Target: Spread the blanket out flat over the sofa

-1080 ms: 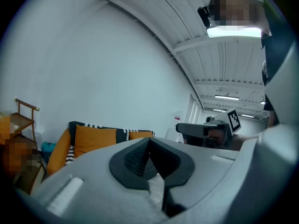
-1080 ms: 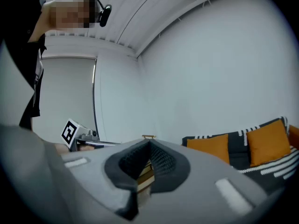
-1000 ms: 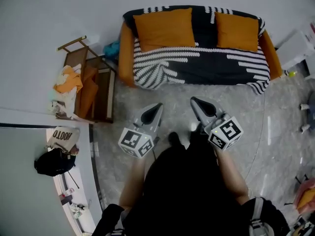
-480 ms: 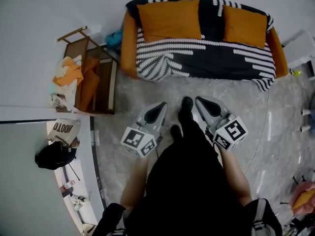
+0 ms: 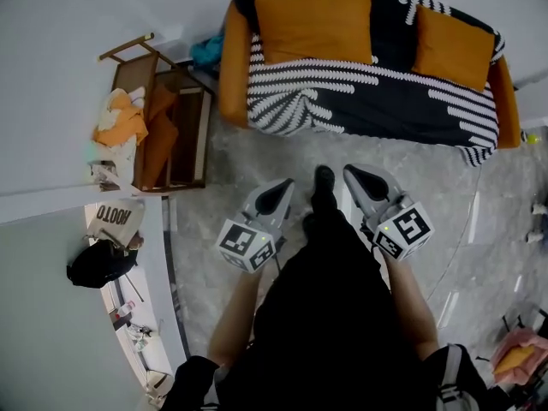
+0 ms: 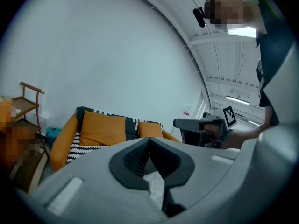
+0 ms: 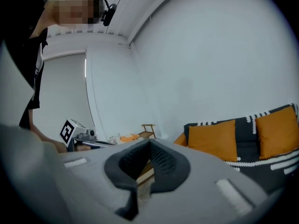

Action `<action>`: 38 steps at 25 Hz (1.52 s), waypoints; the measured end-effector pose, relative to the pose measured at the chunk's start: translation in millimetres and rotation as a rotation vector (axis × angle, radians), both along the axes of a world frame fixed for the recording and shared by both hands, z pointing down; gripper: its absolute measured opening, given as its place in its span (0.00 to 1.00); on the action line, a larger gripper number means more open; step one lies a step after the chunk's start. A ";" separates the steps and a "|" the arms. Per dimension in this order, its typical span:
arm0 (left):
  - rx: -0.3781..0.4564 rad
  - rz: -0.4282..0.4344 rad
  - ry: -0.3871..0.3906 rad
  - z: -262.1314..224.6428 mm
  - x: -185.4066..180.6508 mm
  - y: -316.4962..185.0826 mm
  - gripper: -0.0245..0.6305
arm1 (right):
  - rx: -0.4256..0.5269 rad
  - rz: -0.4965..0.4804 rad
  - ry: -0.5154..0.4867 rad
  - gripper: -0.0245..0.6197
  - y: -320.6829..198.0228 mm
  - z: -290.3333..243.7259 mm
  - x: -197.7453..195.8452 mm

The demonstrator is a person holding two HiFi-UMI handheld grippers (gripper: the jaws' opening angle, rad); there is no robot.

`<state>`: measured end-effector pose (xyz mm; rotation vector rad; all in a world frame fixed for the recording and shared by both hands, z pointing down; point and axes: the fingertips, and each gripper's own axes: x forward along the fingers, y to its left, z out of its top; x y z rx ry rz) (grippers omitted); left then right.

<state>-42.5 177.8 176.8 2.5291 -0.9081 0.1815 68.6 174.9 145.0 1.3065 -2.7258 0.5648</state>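
Note:
The orange sofa stands against the wall at the top of the head view. A black blanket with white stripes lies over its seat and backrest, its corner hanging off the front right. Two orange cushions lean on the backrest. My left gripper and right gripper are held side by side in front of my body, well short of the sofa. Both are shut with nothing between their jaws. The left gripper view shows the blanket beyond the left gripper, and the right gripper view shows a cushion beyond the right gripper.
A wooden rack with orange and pale clothes stands left of the sofa. A teal cloth lies behind the sofa's left arm. A black bag sits at the far left. My foot is on the marble floor between the grippers.
I have stepped closer to the sofa, one foot now forward between the grippers. Both grippers moved along with me and sank a little, still shut and empty.

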 end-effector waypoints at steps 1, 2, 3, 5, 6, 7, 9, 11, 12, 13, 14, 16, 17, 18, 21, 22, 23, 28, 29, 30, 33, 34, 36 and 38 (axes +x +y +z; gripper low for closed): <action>-0.007 -0.001 -0.008 4.2 1.1 -9.6 0.05 | -0.003 -0.004 0.006 0.04 -11.4 2.5 1.7; -0.014 -0.002 -0.016 8.4 2.5 -19.6 0.05 | -0.005 -0.010 0.013 0.04 -22.9 5.1 3.2; -0.024 -0.005 -0.022 12.5 4.1 -29.8 0.05 | -0.007 -0.018 0.020 0.04 -34.4 7.8 4.6; -0.050 -0.017 -0.031 21.6 6.9 -49.1 0.05 | -0.014 -0.039 0.035 0.04 -56.1 13.8 6.0; -0.065 -0.025 -0.034 27.5 7.7 -57.6 0.05 | -0.018 -0.051 0.042 0.04 -65.7 17.2 5.9; -0.079 -0.032 -0.039 34.9 8.1 -65.8 0.05 | -0.022 -0.065 0.048 0.04 -75.2 21.2 5.5; -0.098 -0.040 -0.057 51.1 10.4 -84.0 0.05 | -0.029 -0.097 0.058 0.04 -95.8 32.2 5.5; -0.118 -0.048 -0.071 68.0 15.8 -102.6 0.05 | -0.037 -0.126 0.066 0.04 -117.2 46.7 7.6; -0.132 -0.052 -0.077 76.4 18.2 -110.1 0.05 | -0.044 -0.138 0.068 0.04 -126.3 54.4 8.2; -0.146 -0.055 -0.083 84.7 19.6 -116.1 0.05 | -0.055 -0.149 0.069 0.04 -134.1 62.2 8.1; -0.159 -0.057 -0.090 92.9 20.1 -121.4 0.05 | -0.066 -0.157 0.071 0.04 -141.1 69.9 7.3; -0.179 -0.061 -0.107 109.8 18.5 -132.6 0.06 | -0.081 -0.170 0.071 0.04 -155.5 83.8 3.6; -0.189 -0.065 -0.115 118.7 16.7 -138.0 0.06 | -0.084 -0.176 0.069 0.04 -162.4 90.1 1.0; -0.201 -0.069 -0.122 127.9 14.8 -142.6 0.06 | -0.087 -0.184 0.067 0.04 -168.5 96.6 -1.6; -0.241 -0.075 -0.125 154.4 13.5 -151.8 0.08 | -0.109 -0.209 0.075 0.04 -182.2 119.3 -5.4; -0.252 -0.073 -0.122 162.0 13.8 -154.2 0.08 | -0.118 -0.215 0.078 0.04 -185.7 126.8 -6.1; -0.260 -0.071 -0.119 169.3 13.7 -156.9 0.09 | -0.125 -0.220 0.081 0.04 -189.5 133.4 -7.1; -0.293 -0.078 -0.107 213.9 9.8 -173.1 0.10 | -0.141 -0.217 0.082 0.04 -206.3 163.2 -13.9; -0.307 -0.074 -0.107 224.4 8.1 -173.4 0.10 | -0.150 -0.215 0.086 0.04 -205.5 172.3 -15.2; -0.320 -0.068 -0.109 234.9 6.0 -173.5 0.11 | -0.159 -0.211 0.084 0.04 -205.2 180.4 -17.9; -0.336 -0.046 -0.120 267.1 0.9 -180.0 0.13 | -0.186 -0.197 0.087 0.04 -209.1 207.3 -26.0; -0.339 -0.039 -0.123 278.0 -0.6 -182.1 0.13 | -0.191 -0.195 0.097 0.04 -209.3 218.0 -27.3; -0.351 -0.031 -0.121 298.3 -3.2 -184.3 0.15 | -0.197 -0.195 0.110 0.04 -207.8 237.2 -30.2; -0.359 -0.031 -0.109 316.6 -4.9 -186.7 0.17 | -0.211 -0.193 0.110 0.04 -207.3 255.1 -33.5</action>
